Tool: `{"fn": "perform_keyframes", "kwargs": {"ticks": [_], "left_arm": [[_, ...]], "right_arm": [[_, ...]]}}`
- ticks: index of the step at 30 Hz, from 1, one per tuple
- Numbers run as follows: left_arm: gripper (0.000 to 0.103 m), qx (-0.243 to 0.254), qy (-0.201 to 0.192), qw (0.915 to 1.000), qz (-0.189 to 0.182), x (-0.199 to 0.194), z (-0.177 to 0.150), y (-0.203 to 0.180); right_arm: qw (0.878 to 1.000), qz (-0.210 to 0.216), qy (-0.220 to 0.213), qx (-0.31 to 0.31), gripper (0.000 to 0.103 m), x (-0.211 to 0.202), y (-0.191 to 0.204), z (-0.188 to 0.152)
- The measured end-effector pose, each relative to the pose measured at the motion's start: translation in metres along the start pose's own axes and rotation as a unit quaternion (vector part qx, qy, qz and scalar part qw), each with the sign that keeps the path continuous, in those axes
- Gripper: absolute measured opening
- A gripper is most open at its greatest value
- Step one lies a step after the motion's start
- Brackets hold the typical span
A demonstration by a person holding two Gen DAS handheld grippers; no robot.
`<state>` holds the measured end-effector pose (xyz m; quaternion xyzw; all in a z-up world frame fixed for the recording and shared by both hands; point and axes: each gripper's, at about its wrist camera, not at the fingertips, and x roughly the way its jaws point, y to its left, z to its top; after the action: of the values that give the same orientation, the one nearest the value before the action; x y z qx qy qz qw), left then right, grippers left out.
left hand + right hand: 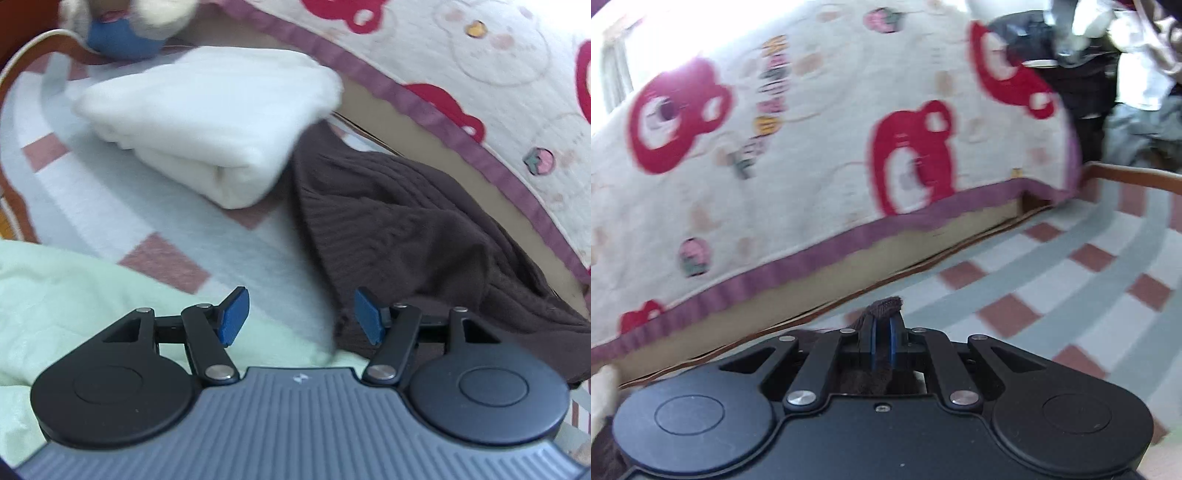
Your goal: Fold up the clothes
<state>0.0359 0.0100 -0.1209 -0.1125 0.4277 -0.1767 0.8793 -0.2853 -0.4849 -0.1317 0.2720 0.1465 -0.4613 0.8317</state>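
- The checked mat (110,206) with grey, white and pink squares fills the floor in both views; a cream blanket (812,129) with red bear prints and a purple border hangs along its far side, from 10 to 3 o'clock in the left wrist view.
- The brown knit sweater (406,229) lies crumpled at 3 o'clock in that view, apart from the left gripper's pads.
- A folded white garment (207,122) sits at 11 o'clock; a pale green cloth (55,295) lies at 8 o'clock.
- The left gripper (301,317) hovers with jaws about half open and nothing between them.
- The right gripper (882,325) is pinched tight on an edge of the sweater, a brown tuft showing above its pads.
- Risk: only a narrow edge is pinched, so a quick pull could slip the knit free or stretch it. With the left gripper empty, the sweater may bunch rather than spread flat, and could drag against the white stack.
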Motion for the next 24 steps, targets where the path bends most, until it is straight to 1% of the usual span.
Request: {"fn": "perform_keyframes", "kwargs": {"ticks": [2, 5, 6, 8, 9, 11, 13, 14, 15, 16, 17, 18, 19, 20, 21, 22, 24], "left_arm": [[0.064, 0.008, 0.009, 0.9999, -0.011, 0.006, -0.003, -0.011], [0.064, 0.028, 0.026, 0.999, -0.024, 0.015, -0.007, -0.029], [0.064, 0.034, 0.029, 0.9986, -0.029, 0.017, -0.008, -0.035], [0.065, 0.044, 0.035, 0.9977, -0.039, 0.023, -0.01, -0.046], [0.065, 0.05, 0.038, 0.9971, -0.044, 0.027, -0.011, -0.053], [0.066, 0.067, 0.047, 0.9951, -0.055, 0.035, -0.014, -0.066], [0.067, 0.093, 0.054, 0.9923, -0.061, 0.044, -0.017, -0.08], [0.068, 0.11, 0.057, 0.9905, -0.06, 0.049, -0.019, -0.087], [0.07, 0.131, 0.061, 0.9876, -0.06, 0.055, -0.021, -0.094], [0.073, 0.163, 0.068, 0.9827, -0.056, 0.063, -0.024, -0.102], [0.073, 0.2, 0.071, 0.9766, -0.035, 0.071, -0.028, -0.11], [0.073, 0.23, 0.068, 0.9707, -0.004, 0.076, -0.034, -0.116], [0.073, 0.25, 0.062, 0.9662, 0.008, 0.079, -0.038, -0.12], [0.074, 0.261, 0.061, 0.9636, 0.004, 0.081, -0.04, -0.122], [0.075, 0.264, 0.061, 0.9626, 0.001, 0.082, -0.042, -0.124], [0.077, 0.263, 0.06, 0.9628, 0.003, 0.083, -0.042, -0.125], [0.083, 0.256, 0.055, 0.965, 0.0, 0.084, -0.043, -0.125]], "right_arm": [[0.999, -0.014, 0.04, 0.025, 0.008, 0.012, -0.012, -0.002], [0.994, -0.022, 0.093, 0.052, 0.008, 0.043, -0.033, -0.007], [0.99, -0.015, 0.109, 0.087, 0.008, 0.048, -0.042, -0.005], [0.977, -0.001, 0.138, 0.162, 0.008, 0.055, -0.061, 0.0], [0.975, 0.008, 0.141, 0.173, 0.008, 0.053, -0.065, 0.004], [0.974, 0.039, 0.164, 0.153, 0.008, 0.049, -0.062, 0.01], [0.972, 0.032, 0.182, 0.143, 0.012, 0.044, -0.064, 0.012], [0.973, 0.027, 0.184, 0.14, 0.012, 0.042, -0.067, 0.013], [0.976, 0.013, 0.175, 0.126, 0.014, 0.038, -0.065, 0.014], [0.98, -0.003, 0.165, 0.112, 0.018, 0.033, -0.063, 0.015], [0.983, -0.007, 0.163, 0.08, 0.022, 0.032, -0.057, 0.016], [0.984, 0.0, 0.173, 0.048, 0.029, 0.032, -0.049, 0.016], [0.985, 0.004, 0.17, 0.031, 0.03, 0.029, -0.042, 0.015], [0.987, 0.016, 0.162, 0.01, 0.031, 0.024, -0.034, 0.015], [0.985, 0.039, 0.165, -0.019, 0.039, 0.022, -0.022, 0.012], [0.981, 0.069, 0.177, -0.046, 0.048, 0.02, -0.009, 0.008], [0.967, 0.127, 0.198, -0.095, 0.05, 0.018, 0.018, -0.004]]}}
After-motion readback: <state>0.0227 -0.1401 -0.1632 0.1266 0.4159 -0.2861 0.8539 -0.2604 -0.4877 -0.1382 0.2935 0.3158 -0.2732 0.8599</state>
